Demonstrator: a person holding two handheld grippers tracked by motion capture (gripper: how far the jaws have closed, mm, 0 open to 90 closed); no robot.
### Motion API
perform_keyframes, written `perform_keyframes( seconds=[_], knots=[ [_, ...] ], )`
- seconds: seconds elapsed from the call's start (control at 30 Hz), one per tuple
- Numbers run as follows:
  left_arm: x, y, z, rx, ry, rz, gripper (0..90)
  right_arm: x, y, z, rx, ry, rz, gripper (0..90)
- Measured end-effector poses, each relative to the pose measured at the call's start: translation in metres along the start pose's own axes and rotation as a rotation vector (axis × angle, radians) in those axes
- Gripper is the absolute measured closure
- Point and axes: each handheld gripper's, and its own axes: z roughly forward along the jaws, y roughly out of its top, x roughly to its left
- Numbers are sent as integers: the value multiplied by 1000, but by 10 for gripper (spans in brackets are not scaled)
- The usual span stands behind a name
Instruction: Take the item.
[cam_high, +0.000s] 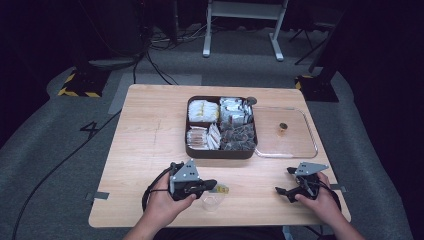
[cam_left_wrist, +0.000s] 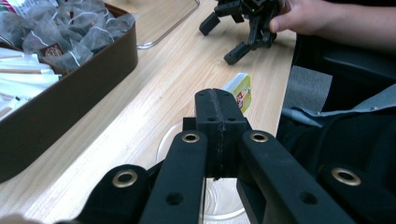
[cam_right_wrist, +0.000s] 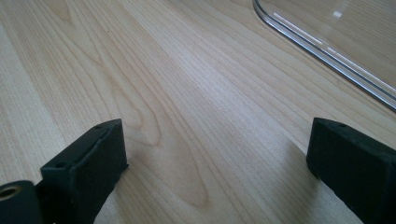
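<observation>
My left gripper (cam_high: 214, 185) lies low near the table's front edge, pointing right, its jaws shut (cam_left_wrist: 219, 109). A small yellow-green packet (cam_left_wrist: 241, 91) sticks out past their tips and looks pinched by its end (cam_high: 223, 189). Right under the jaws stands a clear cup (cam_high: 212, 202), its rim showing beside the fingers (cam_left_wrist: 161, 145). My right gripper (cam_high: 286, 181) rests at the front right, open, with bare wood between its jaws (cam_right_wrist: 215, 149); it also appears far off in the left gripper view (cam_left_wrist: 222, 39).
A dark brown compartment box (cam_high: 221, 153) with tea bags and paper sachets sits mid-table (cam_left_wrist: 70, 100). A clear flat tray (cam_high: 313, 145) lies to its right with a small brown object (cam_high: 283, 128) on it; its rim shows close by (cam_right_wrist: 327, 51).
</observation>
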Motion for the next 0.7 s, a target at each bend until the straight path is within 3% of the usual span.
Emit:
perform_keyframes(
  seconds=[0.4,0.47,0.7],
  knots=[
    [-1,-6,1,25,-27,-40,888,0,0,0,0,0,0,49],
    [-2,-7,1,32,-38,-48,764,0,0,0,0,2,0,49],
    [-2,-3,-1,20,-34,-31,633,-1,0,0,-1,4,-2,49]
  ],
)
